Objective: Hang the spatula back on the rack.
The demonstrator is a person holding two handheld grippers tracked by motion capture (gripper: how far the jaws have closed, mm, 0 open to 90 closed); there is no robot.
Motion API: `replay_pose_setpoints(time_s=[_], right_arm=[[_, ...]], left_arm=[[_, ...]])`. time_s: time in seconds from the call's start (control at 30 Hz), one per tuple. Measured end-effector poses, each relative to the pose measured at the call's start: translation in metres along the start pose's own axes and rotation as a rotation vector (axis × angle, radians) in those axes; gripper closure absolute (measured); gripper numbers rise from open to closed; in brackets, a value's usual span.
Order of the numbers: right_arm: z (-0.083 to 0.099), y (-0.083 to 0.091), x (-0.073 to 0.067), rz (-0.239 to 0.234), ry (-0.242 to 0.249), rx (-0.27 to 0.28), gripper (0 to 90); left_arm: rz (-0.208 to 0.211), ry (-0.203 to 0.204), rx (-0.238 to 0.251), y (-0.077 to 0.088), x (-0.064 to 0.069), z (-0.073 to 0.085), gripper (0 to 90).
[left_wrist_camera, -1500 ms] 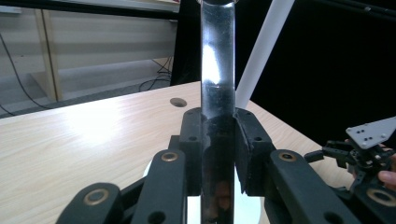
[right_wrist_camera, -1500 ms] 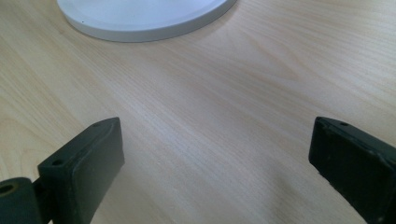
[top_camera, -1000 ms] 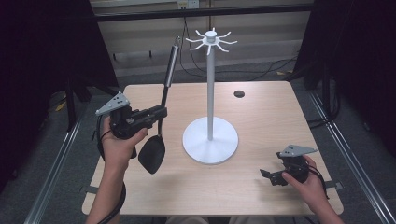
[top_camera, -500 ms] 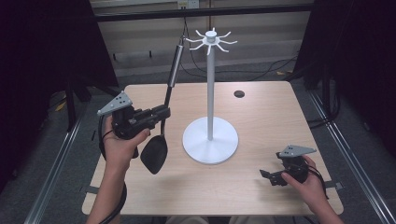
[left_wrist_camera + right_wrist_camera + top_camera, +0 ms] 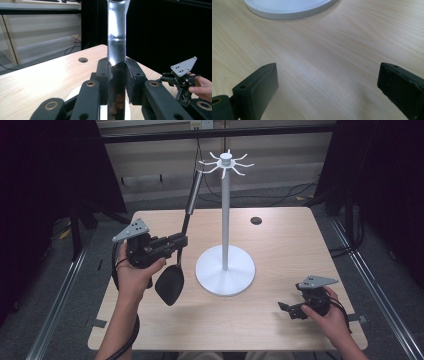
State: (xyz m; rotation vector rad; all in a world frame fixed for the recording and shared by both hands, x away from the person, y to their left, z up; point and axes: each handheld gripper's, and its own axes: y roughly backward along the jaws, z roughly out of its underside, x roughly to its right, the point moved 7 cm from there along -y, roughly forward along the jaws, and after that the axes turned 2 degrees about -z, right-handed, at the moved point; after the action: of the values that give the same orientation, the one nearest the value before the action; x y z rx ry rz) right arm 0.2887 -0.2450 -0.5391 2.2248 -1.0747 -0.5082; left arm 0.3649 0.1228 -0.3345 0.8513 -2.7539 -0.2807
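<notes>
Room beyond is dark curtain and pale wall panels. Bench (image 5: 280,330) is bare light wood, smooth, with a small dark hole (image 5: 256,220) near its far edge. Stand (image 5: 225,265), white with hooks on top, sits mid-bench on a broad base. Ladle (image 5: 181,245) hangs above the left side, handle up; likely stiff, light, with a slippery steel handle best gripped mid-shaft. Left claw (image 5: 176,241) is clamped on it there. Right claw (image 5: 286,308) gapes wide, holding nothing, near the front right corner.

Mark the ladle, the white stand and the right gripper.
ladle (image 5: 170,285), high view, on its black bowl.
white stand (image 5: 225,270), high view, on its round base.
right gripper (image 5: 286,309), high view, between its open jaw tips.
</notes>
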Motion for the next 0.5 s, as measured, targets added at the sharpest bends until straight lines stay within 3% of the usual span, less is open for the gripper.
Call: replay_pose_setpoints(time_s=[0.23,0.27,0.5], right_arm=[[0.0,0.0,0.0,-0.001,0.0,0.001,2.8],[0.0,0.0,0.0,-0.002,0.001,0.001,2.8],[0.0,-0.001,-0.001,-0.004,0.002,0.001,2.8]], left_arm=[[0.01,0.008,-0.01,-0.006,0.0,0.004,75.0],[0.002,-0.009,-0.025,-0.007,0.0,0.005,75.0],[0.005,-0.018,-0.044,-0.014,-0.001,0.007,75.0]])
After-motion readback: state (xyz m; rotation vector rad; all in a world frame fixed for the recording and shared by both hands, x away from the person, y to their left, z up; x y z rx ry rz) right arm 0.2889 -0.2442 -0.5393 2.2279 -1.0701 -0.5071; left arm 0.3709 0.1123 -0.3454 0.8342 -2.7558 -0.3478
